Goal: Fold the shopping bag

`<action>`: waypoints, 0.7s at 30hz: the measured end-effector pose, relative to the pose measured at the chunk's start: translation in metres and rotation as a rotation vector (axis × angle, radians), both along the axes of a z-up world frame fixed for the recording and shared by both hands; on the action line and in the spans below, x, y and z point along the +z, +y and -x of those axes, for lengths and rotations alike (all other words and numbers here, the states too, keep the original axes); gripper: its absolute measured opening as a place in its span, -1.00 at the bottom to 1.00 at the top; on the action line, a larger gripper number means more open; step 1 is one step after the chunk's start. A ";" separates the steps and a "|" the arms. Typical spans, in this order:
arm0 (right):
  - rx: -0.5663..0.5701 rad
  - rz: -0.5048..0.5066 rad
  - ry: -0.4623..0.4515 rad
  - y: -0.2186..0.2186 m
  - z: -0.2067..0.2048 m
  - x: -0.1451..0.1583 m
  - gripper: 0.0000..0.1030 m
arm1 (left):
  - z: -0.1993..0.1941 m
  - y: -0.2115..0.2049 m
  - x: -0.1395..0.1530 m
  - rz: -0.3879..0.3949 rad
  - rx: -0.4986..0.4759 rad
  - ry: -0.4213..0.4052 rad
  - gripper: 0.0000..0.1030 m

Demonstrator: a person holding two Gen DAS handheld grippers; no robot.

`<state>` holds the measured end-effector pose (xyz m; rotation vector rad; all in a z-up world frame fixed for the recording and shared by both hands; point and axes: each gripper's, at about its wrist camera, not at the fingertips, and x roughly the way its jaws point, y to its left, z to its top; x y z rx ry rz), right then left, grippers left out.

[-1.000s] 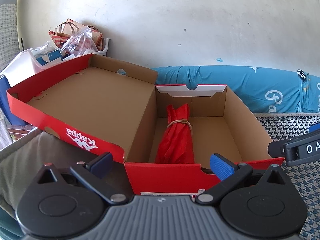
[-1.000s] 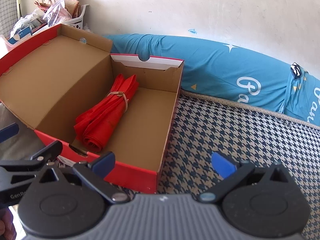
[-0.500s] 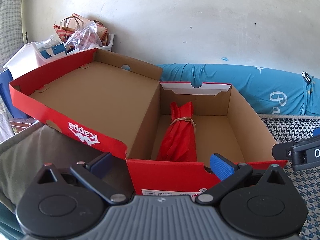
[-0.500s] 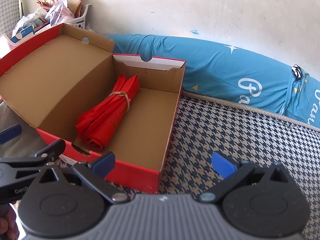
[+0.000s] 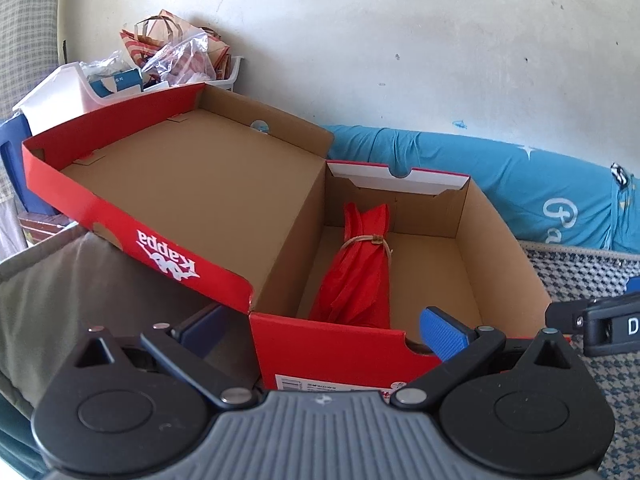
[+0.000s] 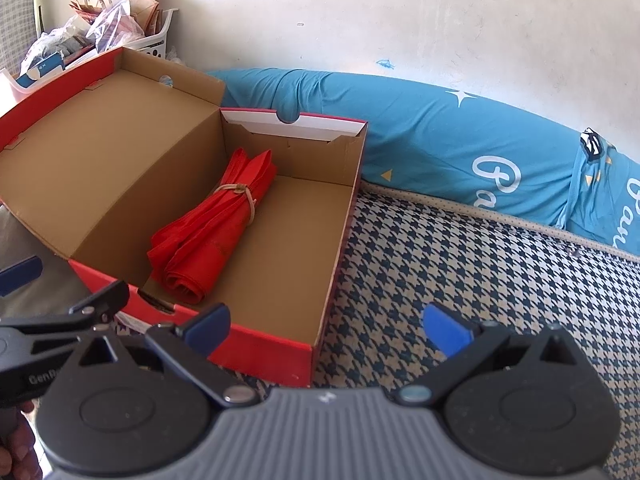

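Observation:
A red shopping bag [image 5: 362,266] [image 6: 214,226], rolled up and bound with a rubber band, lies along the left side inside an open red shoe box [image 5: 332,344] [image 6: 336,240]. My left gripper [image 5: 322,330] is open, hovering just before the box's near wall, with nothing between its blue pads. My right gripper [image 6: 326,326] is open too, above the box's near right corner and the patterned mat, holding nothing. Each gripper shows at the edge of the other's view.
The box lid [image 5: 192,184] lies flipped open to the left. A blue bolster pillow [image 6: 460,136] runs along the white wall. A white basket of bags and packets [image 5: 120,76] sits at the back left. A houndstooth mat [image 6: 480,272] covers the right; grey cloth [image 5: 60,280] lies left.
Both grippers have pulled back and risen slightly, so the box sits lower and more fully in view. The bag has not moved. Both stay open.

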<state>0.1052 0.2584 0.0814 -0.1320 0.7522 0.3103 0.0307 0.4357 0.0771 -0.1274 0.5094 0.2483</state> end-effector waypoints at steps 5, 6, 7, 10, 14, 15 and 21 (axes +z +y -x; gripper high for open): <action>-0.002 0.001 -0.006 -0.001 0.000 0.001 1.00 | 0.000 -0.004 0.004 -0.007 0.022 -0.017 1.00; -0.003 0.001 -0.007 -0.002 0.000 0.001 1.00 | -0.001 -0.005 0.005 -0.021 0.031 -0.015 1.00; -0.004 0.002 -0.008 -0.002 0.000 0.001 1.00 | -0.001 -0.010 0.005 -0.062 0.033 -0.017 1.00; -0.010 0.008 -0.016 -0.003 0.000 0.002 1.00 | -0.004 -0.022 0.004 -0.117 0.005 0.005 1.00; -0.022 0.002 -0.016 -0.007 -0.003 0.003 1.00 | -0.017 -0.026 0.004 -0.093 -0.007 0.094 1.00; -0.024 -0.001 -0.015 -0.008 -0.003 0.003 1.00 | -0.020 -0.024 0.003 -0.071 -0.010 0.116 1.00; -0.022 -0.027 -0.011 -0.010 -0.001 0.006 1.00 | -0.018 -0.013 0.005 -0.062 0.021 0.111 1.00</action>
